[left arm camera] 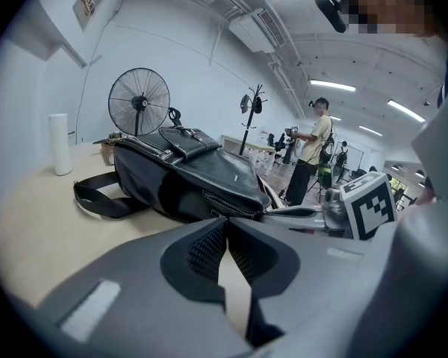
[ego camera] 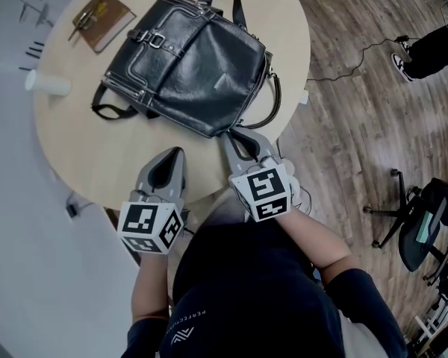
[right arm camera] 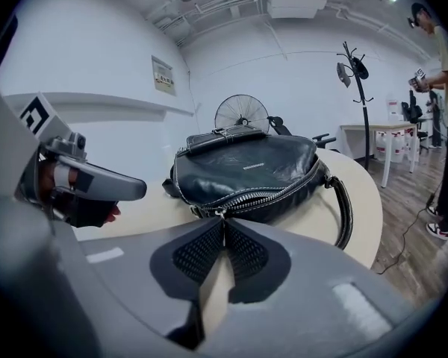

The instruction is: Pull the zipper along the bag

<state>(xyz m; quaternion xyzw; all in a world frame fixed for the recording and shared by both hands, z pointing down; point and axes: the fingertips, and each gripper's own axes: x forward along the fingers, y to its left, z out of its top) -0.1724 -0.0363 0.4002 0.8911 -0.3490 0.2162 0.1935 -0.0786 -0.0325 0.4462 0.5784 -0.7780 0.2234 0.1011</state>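
Observation:
A black leather bag (ego camera: 187, 58) lies on the round pale table (ego camera: 82, 148), its zipper (right arm camera: 276, 196) running along the side that faces me. My right gripper (ego camera: 235, 134) reaches to the bag's near corner. In the right gripper view its jaws (right arm camera: 222, 221) are shut on the small metal zipper pull (right arm camera: 222, 213) at the zipper's left end. My left gripper (ego camera: 177, 154) hovers over the table just short of the bag (left arm camera: 187, 174). Its jaws (left arm camera: 225, 222) are shut with nothing between them.
A brown notebook with a pen (ego camera: 103, 19) lies at the table's far left, and a white cylinder (ego camera: 48, 84) stands at the left rim. The bag's strap (ego camera: 108, 110) trails left and its handle (ego camera: 272, 103) hangs over the right edge. An office chair (ego camera: 425, 230) stands on the wooden floor.

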